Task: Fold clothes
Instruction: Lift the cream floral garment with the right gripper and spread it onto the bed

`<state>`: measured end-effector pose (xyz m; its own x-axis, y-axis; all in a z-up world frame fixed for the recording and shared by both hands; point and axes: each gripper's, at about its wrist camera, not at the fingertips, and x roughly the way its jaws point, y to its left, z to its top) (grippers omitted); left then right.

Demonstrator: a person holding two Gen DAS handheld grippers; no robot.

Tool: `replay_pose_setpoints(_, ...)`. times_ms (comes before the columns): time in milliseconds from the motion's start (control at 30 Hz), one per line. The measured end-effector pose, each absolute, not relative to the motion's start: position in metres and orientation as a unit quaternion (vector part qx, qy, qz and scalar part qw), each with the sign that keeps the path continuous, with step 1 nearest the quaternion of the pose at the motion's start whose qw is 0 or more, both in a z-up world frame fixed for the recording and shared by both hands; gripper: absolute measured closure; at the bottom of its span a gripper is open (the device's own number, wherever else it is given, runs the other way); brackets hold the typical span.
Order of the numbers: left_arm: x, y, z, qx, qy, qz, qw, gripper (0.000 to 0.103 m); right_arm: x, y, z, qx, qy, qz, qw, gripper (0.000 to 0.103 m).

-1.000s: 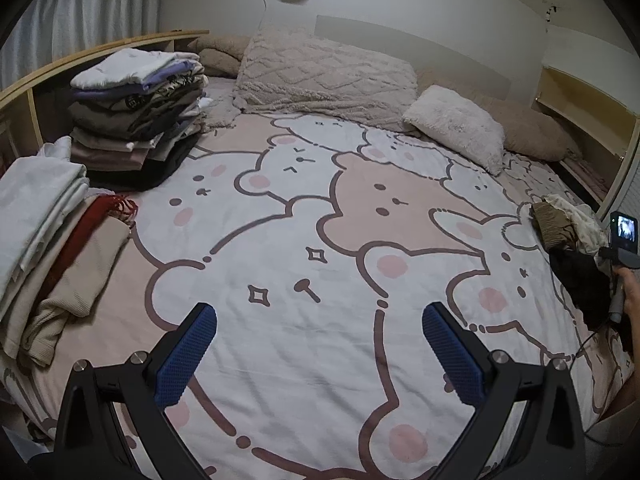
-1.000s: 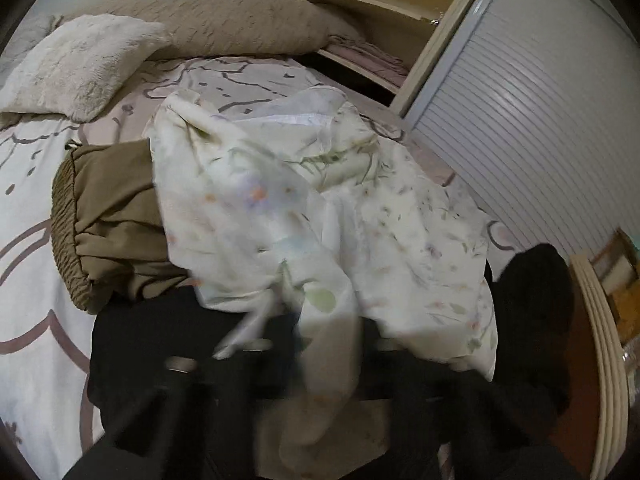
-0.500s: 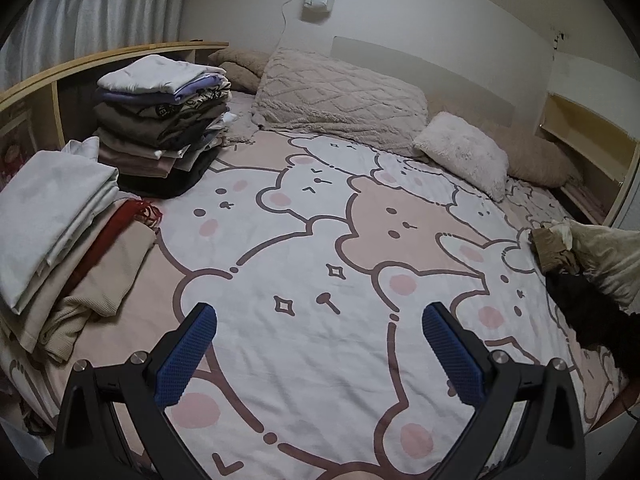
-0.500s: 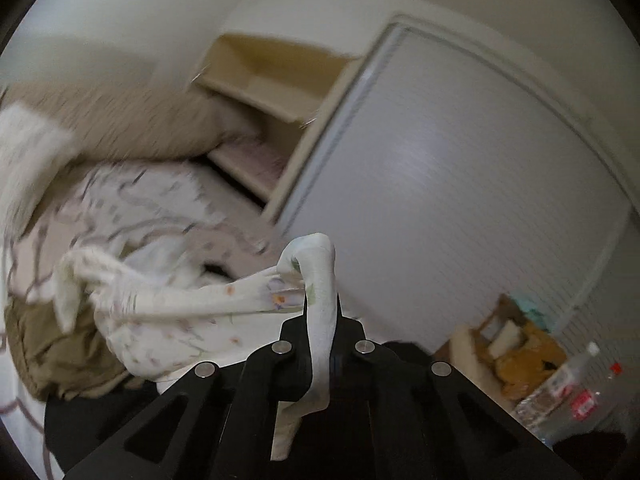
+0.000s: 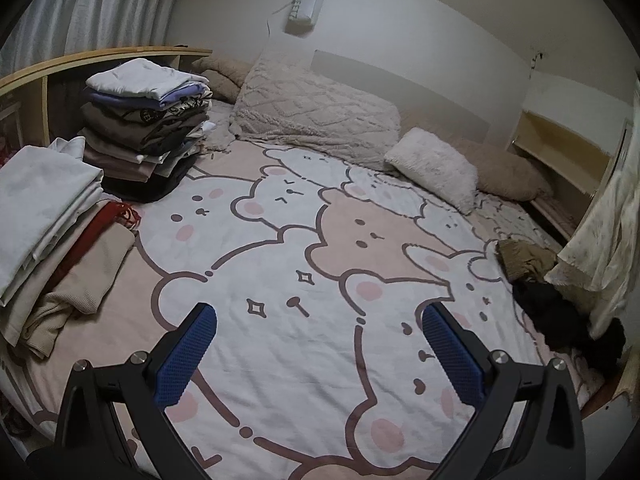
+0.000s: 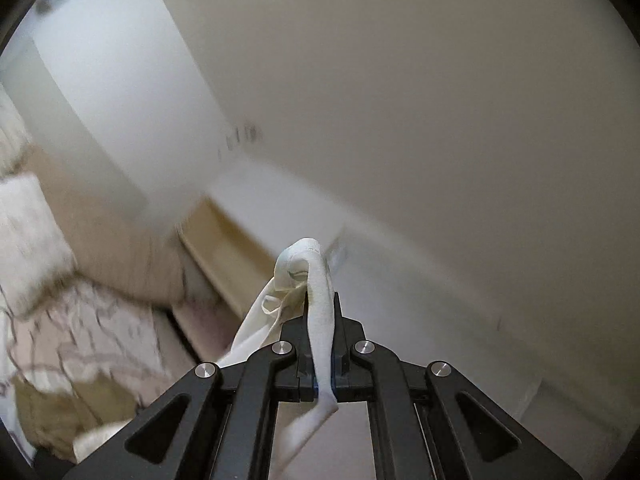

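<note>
At the lower middle of the right wrist view, the right tongs are clamped tight on a bunched edge of a pale floral garment, with a strip of it pinched between the jaws and the rest trailing off to the lower left. From the left wrist view you can see that same garment hanging at the right edge of the frame, lifted clear above the leftover heap: a brown piece and a black piece on the bed. My guess is it's held high so it falls open and can be laid flat. The left tongs sit wide apart with nothing in them, over the bare middle of the bedspread, probably waiting to catch a second corner. Finished folded stacks are parked at upper left, out of the working area.
</note>
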<state>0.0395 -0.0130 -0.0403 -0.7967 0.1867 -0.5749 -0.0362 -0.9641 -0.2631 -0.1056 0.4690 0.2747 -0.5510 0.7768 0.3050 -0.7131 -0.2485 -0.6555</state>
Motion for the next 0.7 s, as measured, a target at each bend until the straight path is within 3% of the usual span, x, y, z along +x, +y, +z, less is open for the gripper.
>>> replay_pose_setpoints(200,0.053,-0.044,-0.022,-0.282,-0.138,0.948,0.050,0.000,-0.085,0.304,0.329,0.070,-0.409,0.837,0.357,0.101)
replay_pose_setpoints(433,0.075,-0.097,0.008,-0.238,-0.127,0.963,-0.005,0.000,-0.036,0.185,0.393,0.163,-0.321,0.904,0.230,0.101)
replay_pose_setpoints(600,0.084,-0.126,0.011,-0.231,-0.133,0.964,-0.026,0.000,-0.026,0.189,0.393,0.151,-0.271,0.927,0.211,0.101)
replay_pose_setpoints(700,0.084,-0.130,0.001,-0.243,-0.135,0.960,-0.030,0.000,-0.044,0.232,0.344,0.087,-0.249,0.944,0.198,0.101)
